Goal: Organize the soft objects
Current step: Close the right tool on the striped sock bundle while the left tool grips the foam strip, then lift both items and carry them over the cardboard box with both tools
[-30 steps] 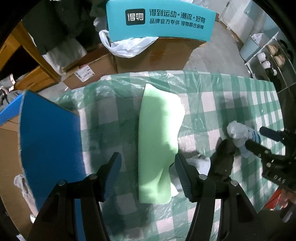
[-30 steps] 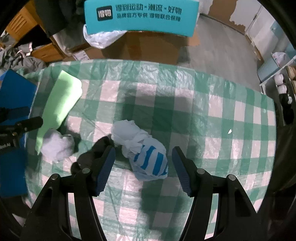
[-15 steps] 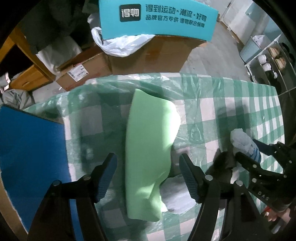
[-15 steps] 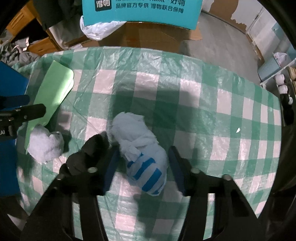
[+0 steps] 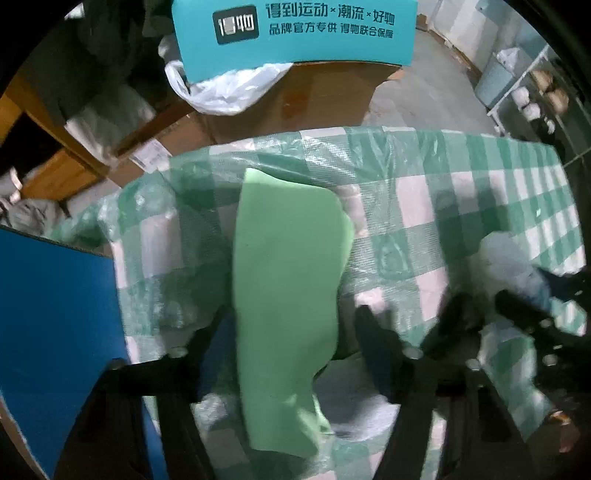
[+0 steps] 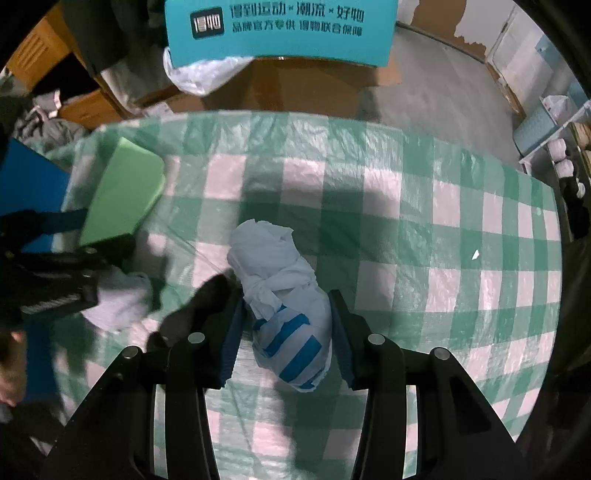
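A light green foam pad (image 5: 288, 266) lies on the green-checked table cover (image 5: 461, 184); my left gripper (image 5: 291, 332) straddles its near part with jaws still apart. A grey-white soft bundle (image 5: 354, 413) lies just under and right of the pad. In the right wrist view my right gripper (image 6: 286, 325) has its jaws pressed on both sides of a white bundle with blue stripes (image 6: 284, 314). A black soft item (image 6: 192, 314) lies to its left. The green pad (image 6: 122, 195) and left gripper show at the left there.
A blue board (image 5: 55, 332) stands at the table's left edge. Behind the table are cardboard boxes, a teal sign (image 5: 295, 29) and a white plastic bag (image 5: 229, 88). A white shelf rack (image 5: 535, 85) stands at the far right.
My left gripper has moved forward over the green pad. My right gripper has advanced and closed its jaws onto the striped bundle.
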Tool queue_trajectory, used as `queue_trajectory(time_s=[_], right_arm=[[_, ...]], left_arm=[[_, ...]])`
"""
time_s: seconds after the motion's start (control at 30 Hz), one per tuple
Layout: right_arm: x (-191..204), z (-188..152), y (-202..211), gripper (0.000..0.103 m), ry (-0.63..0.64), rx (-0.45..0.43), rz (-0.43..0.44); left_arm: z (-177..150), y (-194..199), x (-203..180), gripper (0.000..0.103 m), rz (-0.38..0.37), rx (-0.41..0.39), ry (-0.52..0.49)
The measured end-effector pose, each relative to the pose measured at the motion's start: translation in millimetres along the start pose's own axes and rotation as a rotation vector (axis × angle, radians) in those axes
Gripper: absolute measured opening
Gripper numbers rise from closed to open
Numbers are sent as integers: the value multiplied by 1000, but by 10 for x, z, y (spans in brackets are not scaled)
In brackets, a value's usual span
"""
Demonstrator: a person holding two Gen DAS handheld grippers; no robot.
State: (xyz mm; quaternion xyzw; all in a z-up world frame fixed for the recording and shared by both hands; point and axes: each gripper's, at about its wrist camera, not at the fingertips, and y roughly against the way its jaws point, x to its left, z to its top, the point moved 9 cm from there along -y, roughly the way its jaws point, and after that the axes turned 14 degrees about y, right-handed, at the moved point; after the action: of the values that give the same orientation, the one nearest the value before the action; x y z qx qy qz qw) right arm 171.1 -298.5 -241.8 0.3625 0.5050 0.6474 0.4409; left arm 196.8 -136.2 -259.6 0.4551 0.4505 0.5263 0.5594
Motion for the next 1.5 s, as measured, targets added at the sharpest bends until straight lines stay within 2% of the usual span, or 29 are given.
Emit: queue_trajectory(time_s=[0.2,0.27,0.33,0.53,0.97,1.5], right_arm=[[62,64,84,44,-11,-26,17],[87,58,102,44,-9,-30,16],[116,54,117,44,-8,-34,18],[184,81,229,44,-5,-64,25],[345,85,612,43,-17,-143,66],[537,-3,1179,43,11,-236,82]], left_arm=[[-15,10,31,24,64,-36,-53],[-16,12,54,11,55,-33,-46],[-35,8,62,6,25,-15,-31],[-73,57,56,4,-16,-12,-20],[-105,537,111,4,-46,-87,-32],[-341,1117,237,4,-33,-174,-36]])
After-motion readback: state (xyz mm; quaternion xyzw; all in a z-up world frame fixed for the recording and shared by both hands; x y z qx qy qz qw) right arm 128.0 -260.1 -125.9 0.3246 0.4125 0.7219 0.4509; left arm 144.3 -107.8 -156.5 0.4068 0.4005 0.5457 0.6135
